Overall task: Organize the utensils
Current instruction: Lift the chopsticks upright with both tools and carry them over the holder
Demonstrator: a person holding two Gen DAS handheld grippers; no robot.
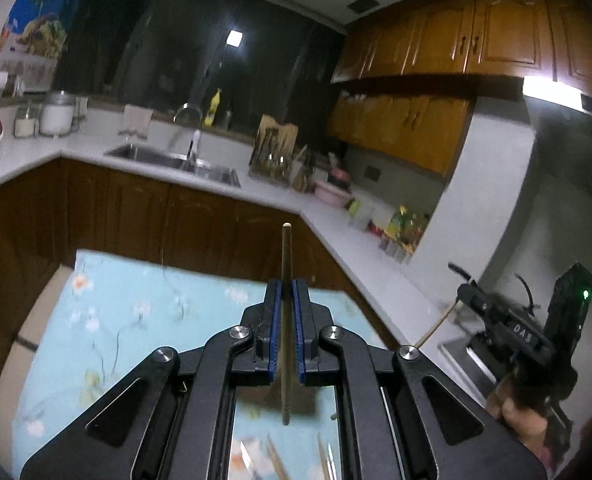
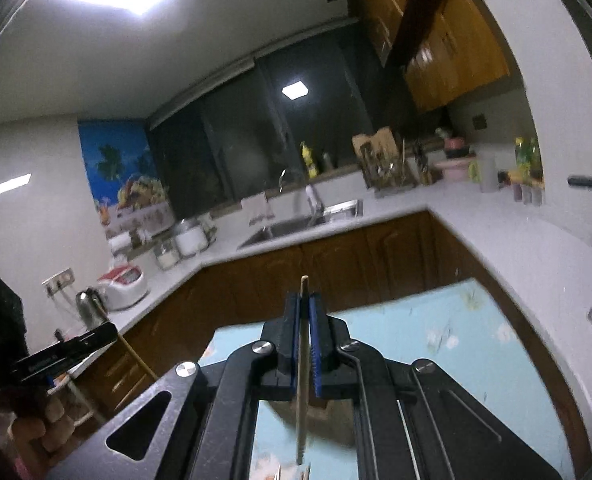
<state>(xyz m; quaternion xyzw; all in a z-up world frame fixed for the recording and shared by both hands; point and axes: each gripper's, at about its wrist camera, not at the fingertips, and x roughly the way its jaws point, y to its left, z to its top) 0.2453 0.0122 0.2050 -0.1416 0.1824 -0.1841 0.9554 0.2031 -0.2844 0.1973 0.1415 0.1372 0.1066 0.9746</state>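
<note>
Fingers (image 1: 275, 322) of both grippers clamped tight on single chopsticks: left dark chopstick (image 1: 286, 256), right pale chopstick (image 2: 303, 292).

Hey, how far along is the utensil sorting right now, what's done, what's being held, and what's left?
Nothing looks put away yet. In hand: the left tongs are shut on a dark chopstick, and the right tongs are shut on a light chopstick, both lifted above the floral tablecloth. Left: a few blurred utensils still lie on the cloth below, and both chopsticks need placing.
</note>
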